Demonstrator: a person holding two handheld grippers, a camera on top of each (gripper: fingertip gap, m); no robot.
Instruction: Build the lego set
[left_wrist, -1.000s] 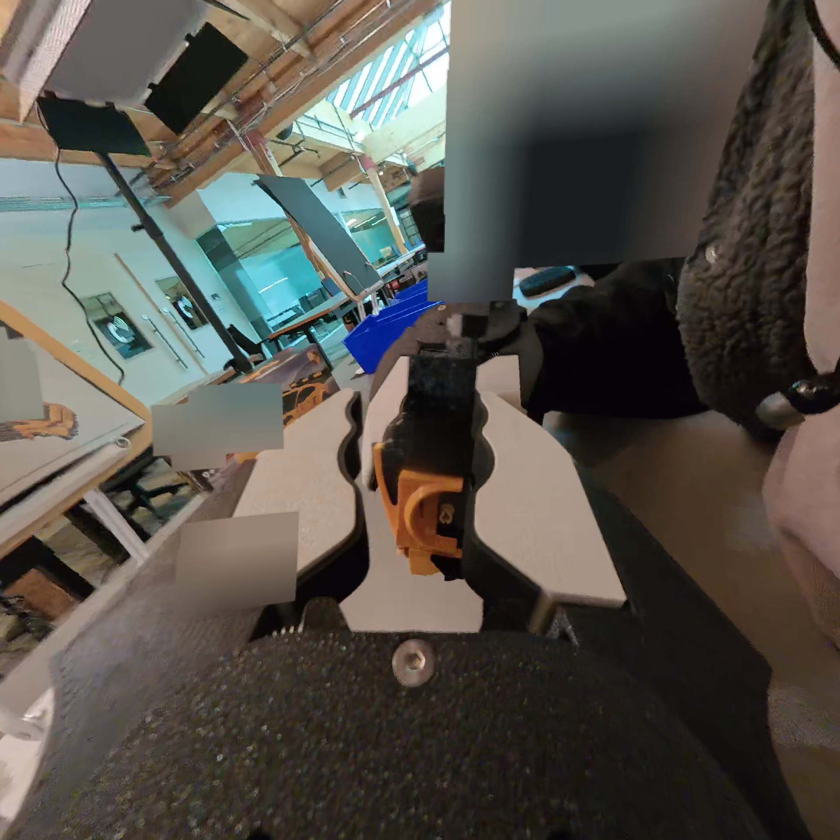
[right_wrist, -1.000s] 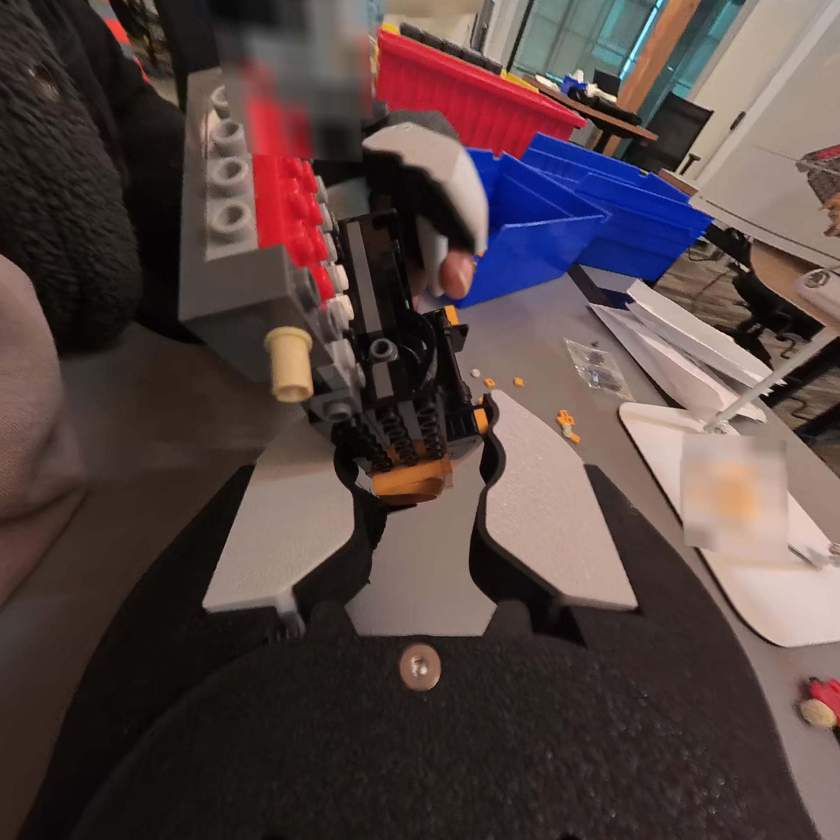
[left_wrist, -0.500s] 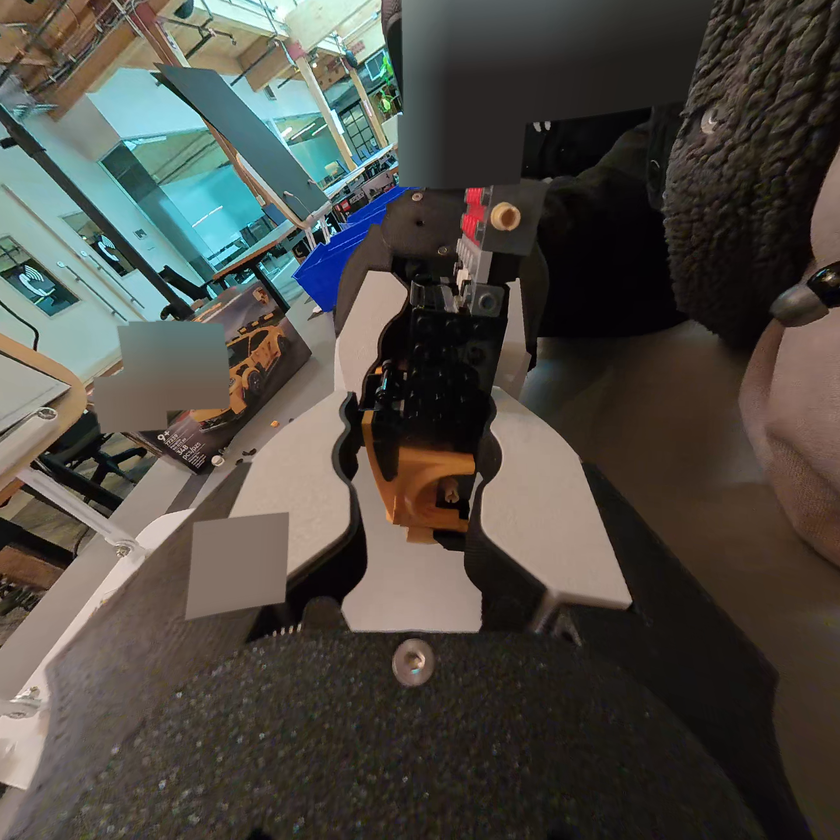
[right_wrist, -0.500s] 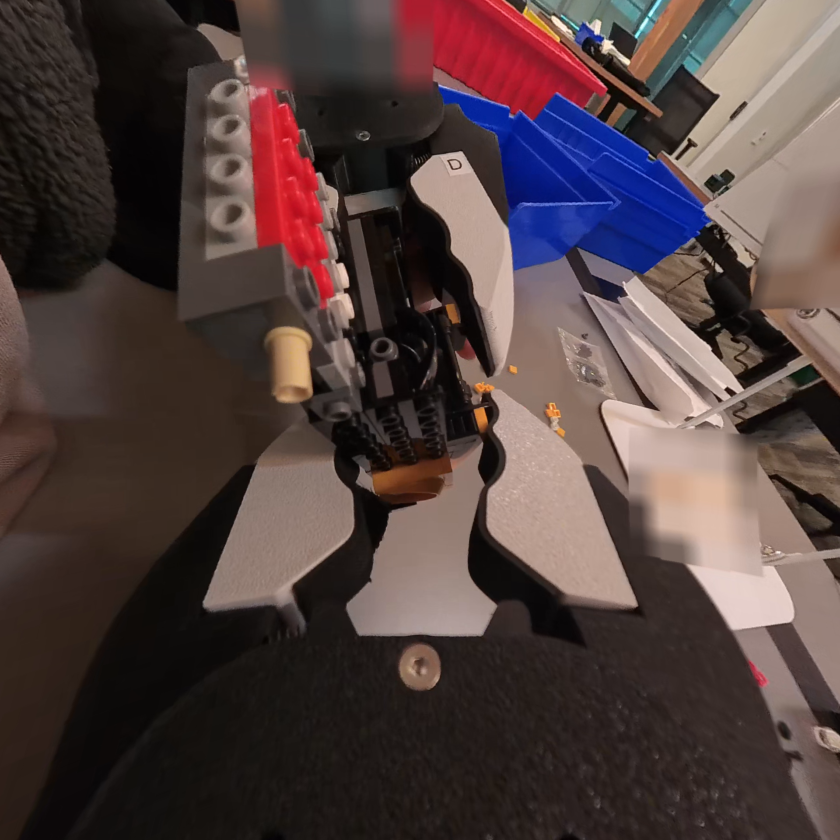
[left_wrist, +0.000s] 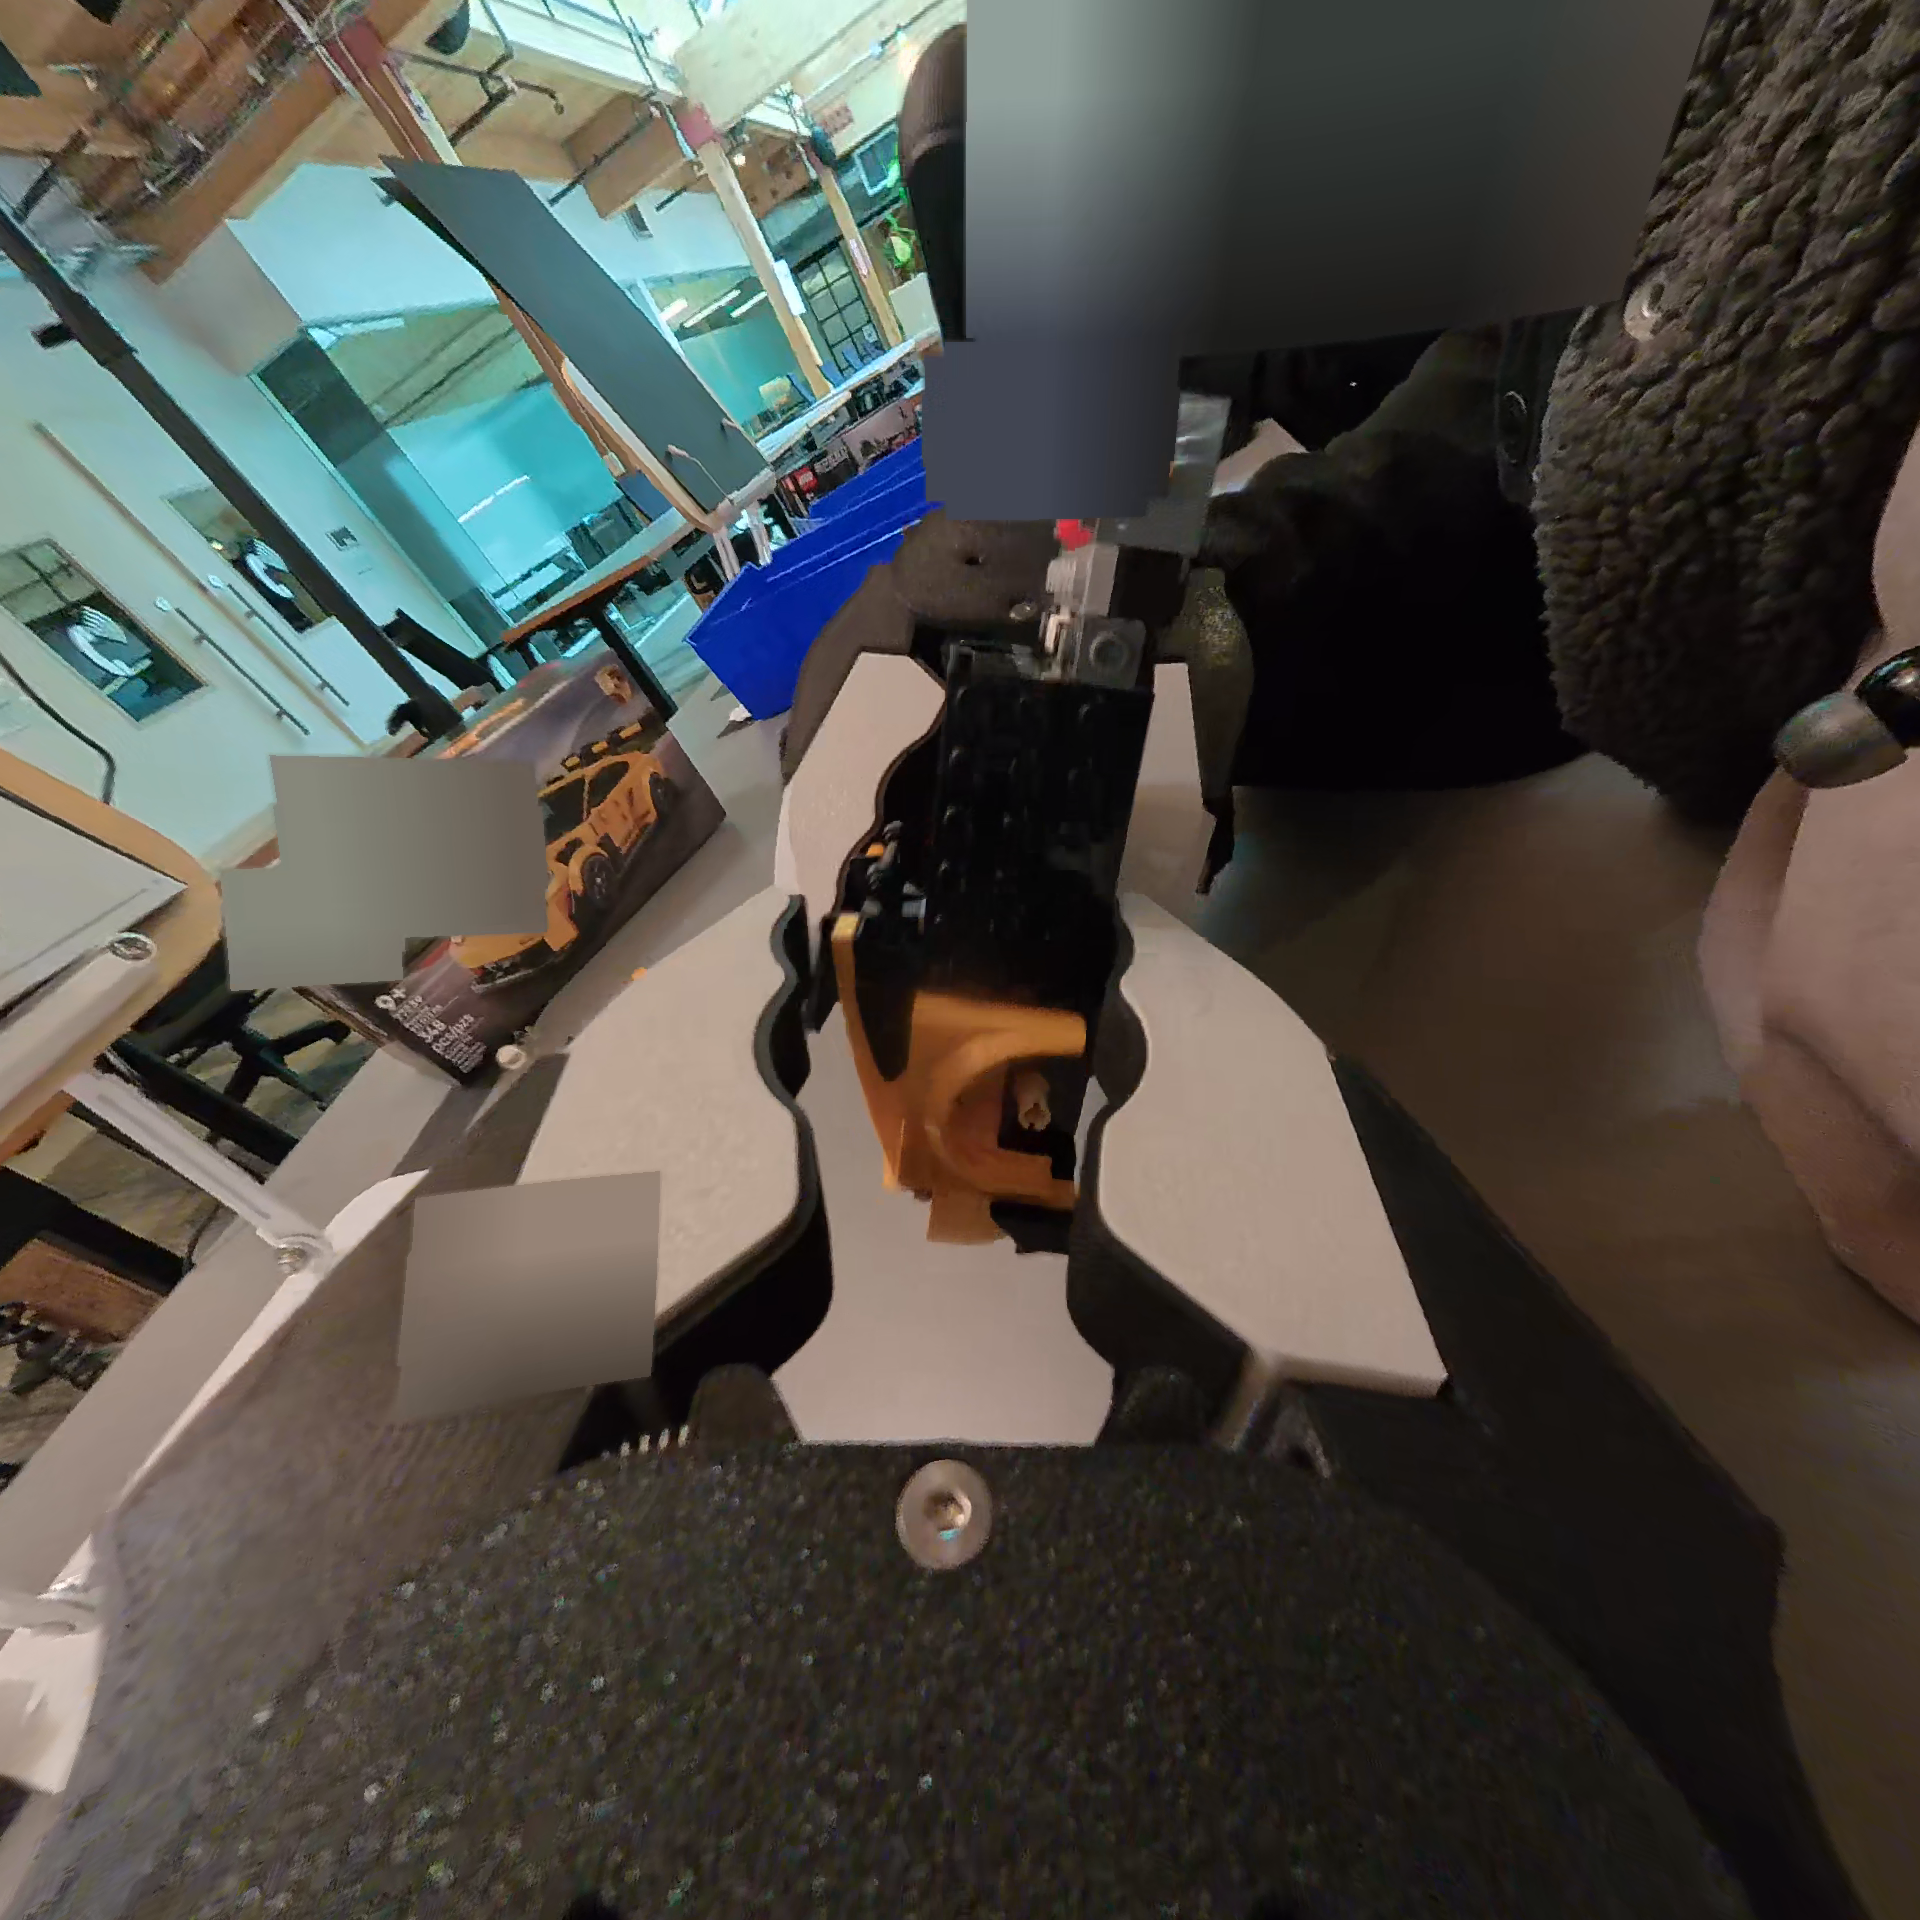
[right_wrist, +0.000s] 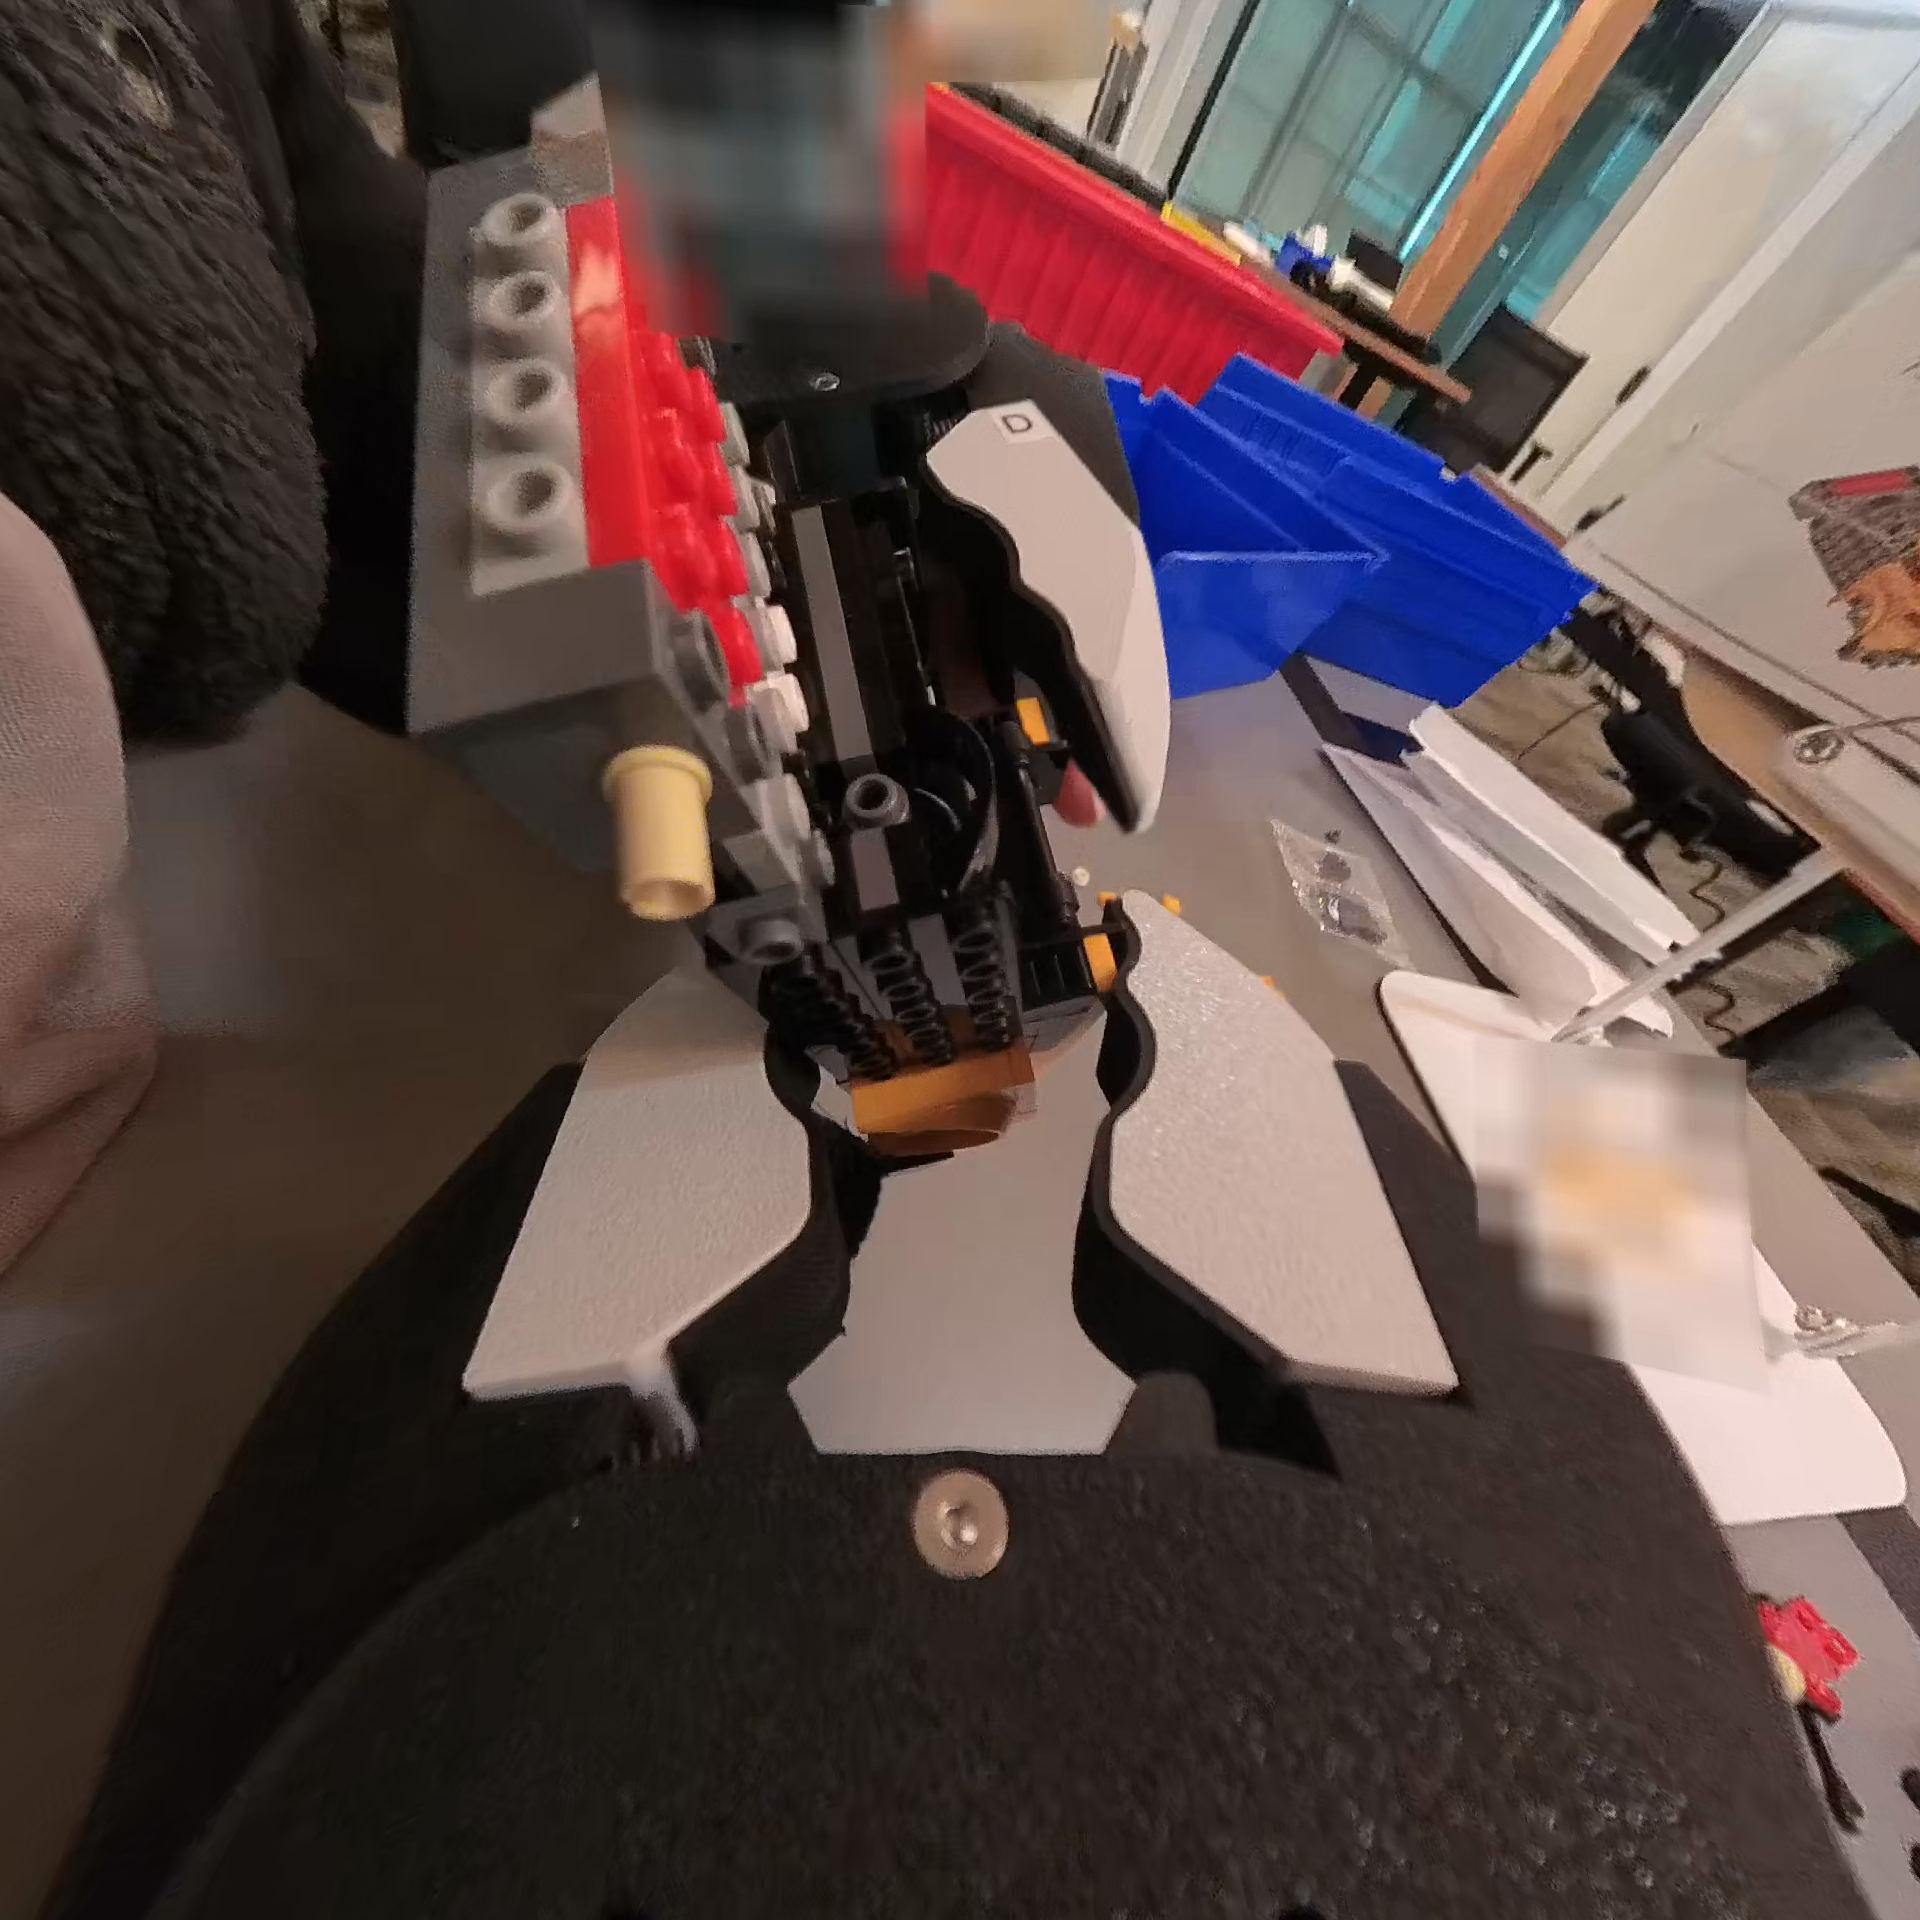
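A lego build (right_wrist: 914, 810) is held in the air between both grippers. It is black with coil springs, an orange end piece (right_wrist: 935, 1107), a grey and red studded block (right_wrist: 582, 520) and a tan pin (right_wrist: 660, 831). My right gripper (right_wrist: 935, 966) is shut on the build's orange end. In the left wrist view the build (left_wrist: 1029, 831) shows black with an orange wheel-arch part (left_wrist: 966, 1091). My left gripper (left_wrist: 956, 935) is shut on it from the opposite end. One left finger (right_wrist: 1049, 592) shows beside the build in the right wrist view.
Blue bins (right_wrist: 1351, 582) and a red bin (right_wrist: 1091, 270) stand at the back of the grey table (right_wrist: 1226, 790). On the table lie white booklets (right_wrist: 1538, 852), a small parts bag (right_wrist: 1335, 894), loose orange bits (right_wrist: 1107, 899) and a red piece (right_wrist: 1808, 1652). The set's box (left_wrist: 582, 862) stands left. A dark fleece jacket (left_wrist: 1714, 364) is close by. The tips of both grippers are at nearly the same place. From the right gripper's tips to the red piece (right_wrist: 1808, 1652) is close to 30 centimeters.
The left gripper has tilted down and slid farther along the build, so its finger now lies beside the black part. The box has come into the left view. Both grips hold.
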